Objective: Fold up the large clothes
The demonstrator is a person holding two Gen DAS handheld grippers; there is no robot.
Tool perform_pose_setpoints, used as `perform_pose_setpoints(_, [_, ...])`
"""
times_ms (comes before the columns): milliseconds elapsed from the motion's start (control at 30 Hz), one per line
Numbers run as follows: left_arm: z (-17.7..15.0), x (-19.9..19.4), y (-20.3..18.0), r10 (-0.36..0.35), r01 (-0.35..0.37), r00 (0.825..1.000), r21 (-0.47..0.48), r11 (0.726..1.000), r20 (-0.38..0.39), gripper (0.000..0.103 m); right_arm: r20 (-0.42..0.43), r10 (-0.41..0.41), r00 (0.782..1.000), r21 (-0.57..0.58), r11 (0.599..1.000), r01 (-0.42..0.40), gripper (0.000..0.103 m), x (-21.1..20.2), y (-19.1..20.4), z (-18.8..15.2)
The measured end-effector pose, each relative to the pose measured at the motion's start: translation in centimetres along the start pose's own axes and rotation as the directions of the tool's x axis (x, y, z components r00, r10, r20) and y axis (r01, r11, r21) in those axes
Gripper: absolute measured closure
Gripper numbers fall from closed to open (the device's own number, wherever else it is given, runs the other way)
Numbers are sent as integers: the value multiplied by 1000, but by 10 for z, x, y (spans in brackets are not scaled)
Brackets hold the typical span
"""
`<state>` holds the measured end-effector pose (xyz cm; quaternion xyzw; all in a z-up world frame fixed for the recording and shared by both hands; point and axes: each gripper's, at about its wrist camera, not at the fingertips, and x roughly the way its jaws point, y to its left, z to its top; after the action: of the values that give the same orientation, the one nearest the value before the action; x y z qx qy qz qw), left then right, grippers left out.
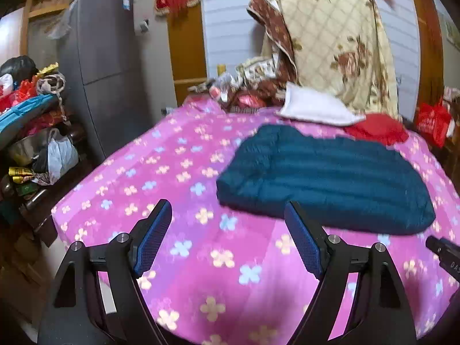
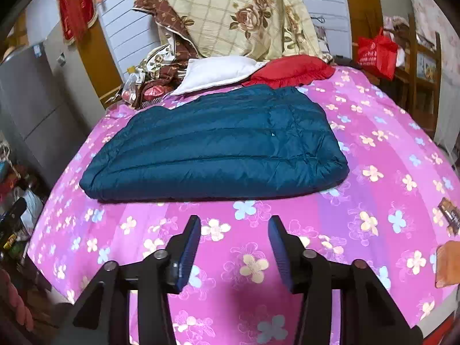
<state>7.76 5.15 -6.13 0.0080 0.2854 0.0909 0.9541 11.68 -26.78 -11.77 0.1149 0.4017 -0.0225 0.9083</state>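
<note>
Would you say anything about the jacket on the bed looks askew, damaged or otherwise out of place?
Nothing serious. The blue jacket lies folded flat on the pink bedspread; its far edge is slightly uneven. A tiny light speck shows on it, too small to identify. Both the left gripper and the right gripper are open and empty.

A: Clearance near the grippers? The left gripper [image 1: 228, 215] and right gripper [image 2: 234, 231] hang spread over bare pink bedsheet [image 2: 373, 189]; passage is unobstructed.

B: Obstructions: folded teal jacket [image 2: 212, 149] ahead; white pillow [image 2: 218, 72], red cushion [image 2: 290, 72] and draped floral quilt [image 2: 230, 8] behind it; cluttered shelf [image 1: 34, 132] borders the left edge.
</note>
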Motion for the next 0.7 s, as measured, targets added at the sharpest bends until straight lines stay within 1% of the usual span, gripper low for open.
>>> perform_pose_setpoints(33, [-2, 0, -3, 1, -1, 1000, 6, 1000, -6, 22, 5, -7, 1000, -11, 1000, 7, 50, -1, 1, -1])
perform_pose_setpoints(167, [-5, -4, -10, -14, 14, 1000, 20, 1000, -13, 22, 28, -21, 999, -42, 999, 22, 49, -9, 8, -2])
perform_pose_setpoints(233, [-5, -6, -14, -23, 23, 1000, 22, 999, -20, 22, 39, -36, 999, -55, 998, 38, 47, -12, 11, -2])
perform_pose_setpoints(300, [-6, -6, -15, -47, 48, 998, 21, 999, -36, 22, 48, -53, 997, -66, 996, 56, 44, -12, 12, -2])
perform_pose_setpoints(467, [-8, 0, -19, -84, 85, 993, 17, 996, -79, 22, 42, -64, 997, -86, 994, 67, 43, -9, 15, -5])
perform_pose_setpoints(567, [-9, 3, -21, -55, 57, 995, 16, 998, -84, 22, 34, -64, 997, -87, 994, 67, 43, -5, 16, -7])
perform_pose_setpoints(700, [-10, 7, -23, -66, 68, 993, 22, 997, -101, 22, 33, -68, 997, -89, 994, 70, 43, -4, 17, -8])
